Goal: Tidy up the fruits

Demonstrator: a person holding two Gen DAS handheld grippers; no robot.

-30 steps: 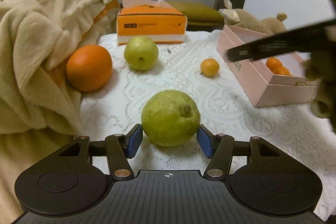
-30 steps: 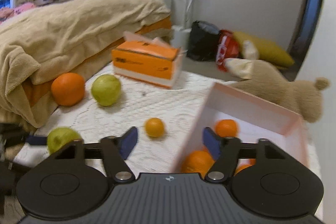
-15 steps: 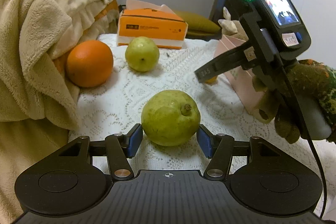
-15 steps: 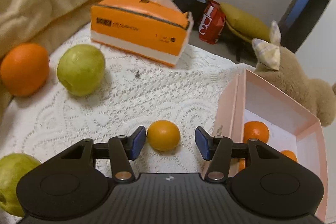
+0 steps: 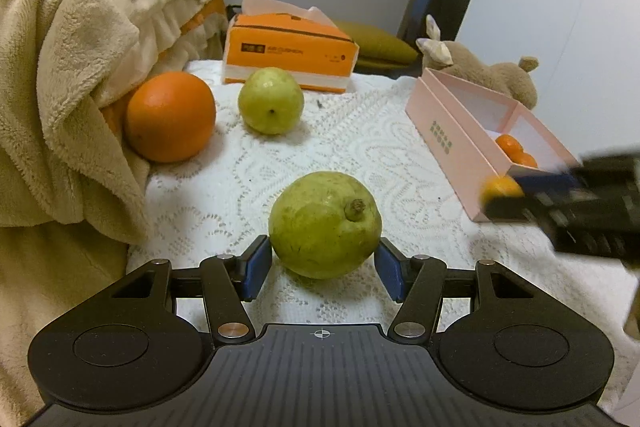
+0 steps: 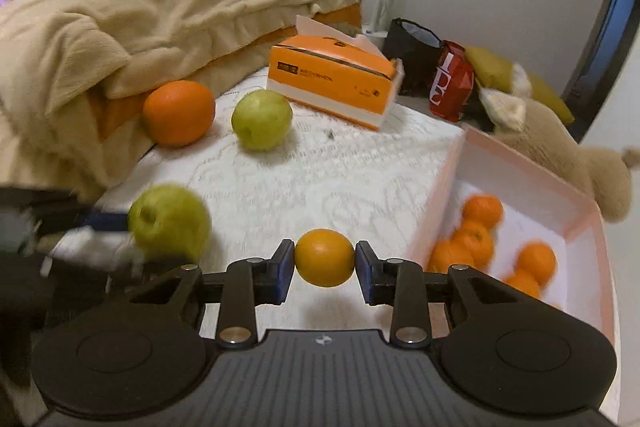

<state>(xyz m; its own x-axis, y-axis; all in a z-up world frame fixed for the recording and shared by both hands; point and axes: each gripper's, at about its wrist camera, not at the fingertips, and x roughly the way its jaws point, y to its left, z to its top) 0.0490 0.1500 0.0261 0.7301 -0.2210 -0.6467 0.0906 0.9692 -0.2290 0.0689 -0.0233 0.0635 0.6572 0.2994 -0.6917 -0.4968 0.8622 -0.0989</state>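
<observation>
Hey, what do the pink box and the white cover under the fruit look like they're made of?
The pink box looks like matte cardboard: thin, straight walls, crisp folded corners, a white lining, no shine. The white cover looks like lace fabric, probably cotton or synthetic: an openwork pattern with small holes and soft, dull threads.

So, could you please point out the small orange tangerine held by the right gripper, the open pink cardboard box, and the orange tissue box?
Small orange tangerine (image 6: 325, 257): right wrist view, front skin.
Open pink cardboard box (image 5: 452, 143): left wrist view, long outer wall.
Orange tissue box (image 5: 288, 51): left wrist view, front face.
</observation>
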